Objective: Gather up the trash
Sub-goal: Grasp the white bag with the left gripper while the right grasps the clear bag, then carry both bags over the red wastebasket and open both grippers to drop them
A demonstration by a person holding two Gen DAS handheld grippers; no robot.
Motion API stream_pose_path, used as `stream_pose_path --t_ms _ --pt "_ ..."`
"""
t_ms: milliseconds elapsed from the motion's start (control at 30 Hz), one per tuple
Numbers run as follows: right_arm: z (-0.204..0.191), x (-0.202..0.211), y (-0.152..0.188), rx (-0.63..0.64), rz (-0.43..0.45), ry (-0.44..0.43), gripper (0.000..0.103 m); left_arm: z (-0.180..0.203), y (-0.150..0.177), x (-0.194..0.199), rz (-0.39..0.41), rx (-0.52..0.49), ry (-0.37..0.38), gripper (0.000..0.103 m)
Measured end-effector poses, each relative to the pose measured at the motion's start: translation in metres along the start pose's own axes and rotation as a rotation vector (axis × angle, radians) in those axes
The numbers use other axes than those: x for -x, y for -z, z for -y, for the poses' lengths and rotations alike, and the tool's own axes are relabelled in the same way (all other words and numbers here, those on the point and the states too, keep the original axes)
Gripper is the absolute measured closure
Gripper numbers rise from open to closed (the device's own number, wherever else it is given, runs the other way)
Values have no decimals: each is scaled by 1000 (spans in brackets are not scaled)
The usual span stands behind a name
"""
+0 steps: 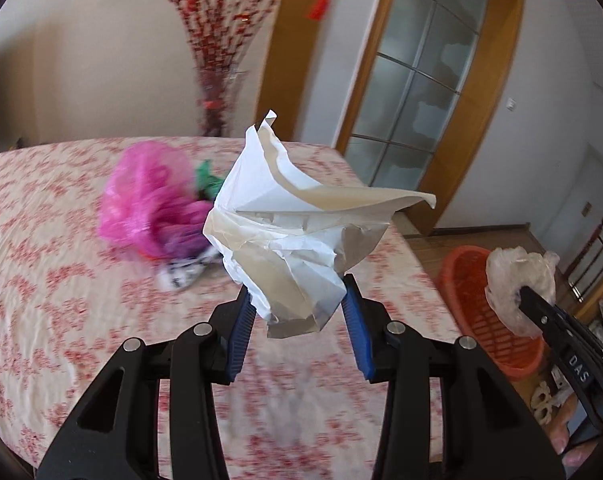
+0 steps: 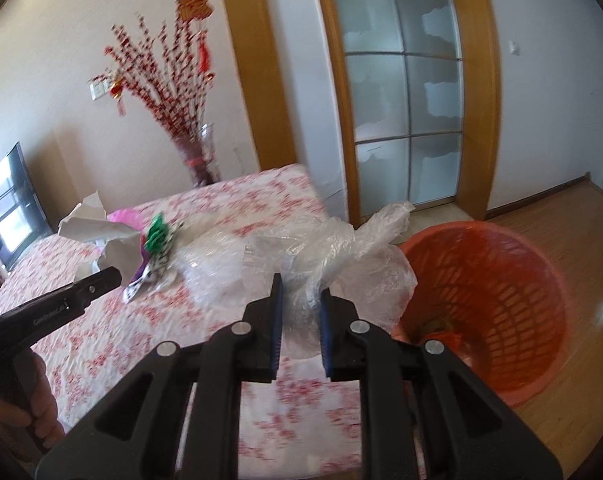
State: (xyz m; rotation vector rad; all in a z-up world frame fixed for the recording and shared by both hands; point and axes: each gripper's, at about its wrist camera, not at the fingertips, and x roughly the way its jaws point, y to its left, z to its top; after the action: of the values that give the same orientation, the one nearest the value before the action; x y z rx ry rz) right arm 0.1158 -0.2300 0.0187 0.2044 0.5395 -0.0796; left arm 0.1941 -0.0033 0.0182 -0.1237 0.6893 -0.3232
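My left gripper (image 1: 297,300) is shut on a crumpled white paper (image 1: 293,232) and holds it above the table; it also shows in the right wrist view (image 2: 101,236). My right gripper (image 2: 299,292) is shut on a clear crumpled plastic bag (image 2: 333,252) near the table's right edge; the bag also shows in the left wrist view (image 1: 517,280). An orange mesh basket (image 2: 501,280) stands on the floor to the right of the table, also visible in the left wrist view (image 1: 473,288). A pink plastic bag (image 1: 149,196), a green scrap (image 1: 207,178) and a black-and-white wrapper (image 1: 181,274) lie on the table.
The table has a red-and-white floral cloth (image 1: 61,280). A glass vase with red branches (image 2: 199,156) stands behind it. A wood-framed glass door (image 2: 401,92) is at the back right. A dark screen (image 2: 13,192) stands far left. Wooden floor (image 2: 573,216) surrounds the basket.
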Motion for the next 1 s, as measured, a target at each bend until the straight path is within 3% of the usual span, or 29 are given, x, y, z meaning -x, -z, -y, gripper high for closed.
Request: stream_pose_path --t_ms 500,1000 --pt "96 24 -8 -135 62 143 87 114 -5 -52 -65 -149 203 60" --pt "175 15 1 -247 57 224 87 200 5 -101 -137 -266 312 60"
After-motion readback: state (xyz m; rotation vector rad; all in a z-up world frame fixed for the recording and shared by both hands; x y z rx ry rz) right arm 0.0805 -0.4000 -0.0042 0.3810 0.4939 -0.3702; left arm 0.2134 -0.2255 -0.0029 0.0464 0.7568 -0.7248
